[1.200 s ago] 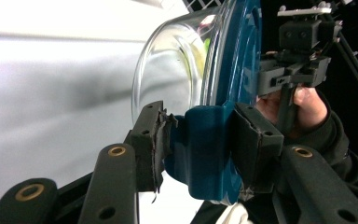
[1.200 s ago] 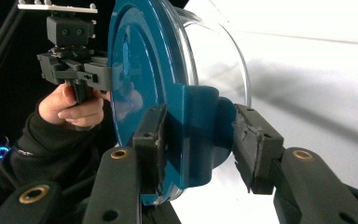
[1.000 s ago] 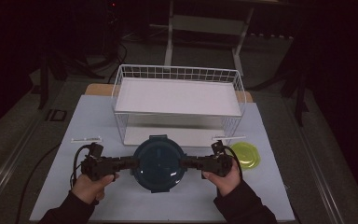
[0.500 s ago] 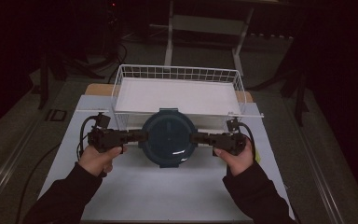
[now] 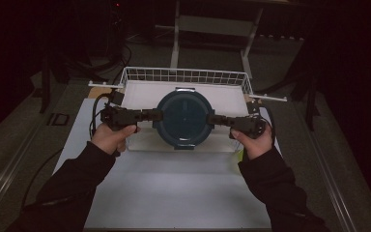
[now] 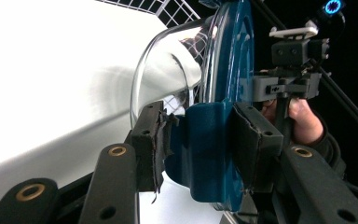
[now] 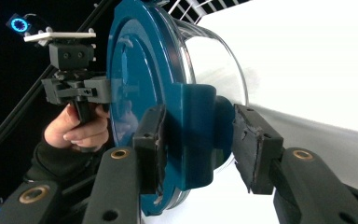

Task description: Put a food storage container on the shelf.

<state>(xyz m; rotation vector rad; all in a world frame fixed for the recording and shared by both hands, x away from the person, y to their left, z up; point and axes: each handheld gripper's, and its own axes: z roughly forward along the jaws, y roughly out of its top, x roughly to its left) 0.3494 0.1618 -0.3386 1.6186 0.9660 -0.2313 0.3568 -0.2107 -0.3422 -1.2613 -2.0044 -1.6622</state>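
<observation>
- Above the white surface [image 5: 174, 183], just in front of the wire basket [image 5: 186, 76]: round glass container [image 6: 168, 88] with blue lid [image 5: 184, 118], carried off the surface between both hands.
- Left hand-held gripper [image 5: 150, 115]: clamped on the lid's side latch tab [image 6: 205, 144]; both pads pressing on it in the left gripper view.
- Right hand-held gripper [image 5: 216, 119]: jaws around the opposite latch tab [image 7: 198, 135]. Near pad on the tab; far pad looks slightly off it, so likely a one-sided hold. Cannot confirm a firm clamp from the right gripper view.
- Container roughly level, lid up, nothing visible inside.
- Risks, judged from here:
  - Whole weight hanging on two plastic tabs. Latch could flip open under load, bowl drops from the lid, glass hits surface or basket.
  - Loose right grip: tab could slide out, container swings down on the left tab alone.
  - Hands drifting apart or to unequal height: tilt, twist on the tabs, slip.
  - Basket rim near the far edge of the lid; too low a pass clips the wire.
  - Worn pad rubber on both grippers: less friction than ideal.
- Suggest keeping hands level and spacing fixed, clearing the rim before lowering.
</observation>
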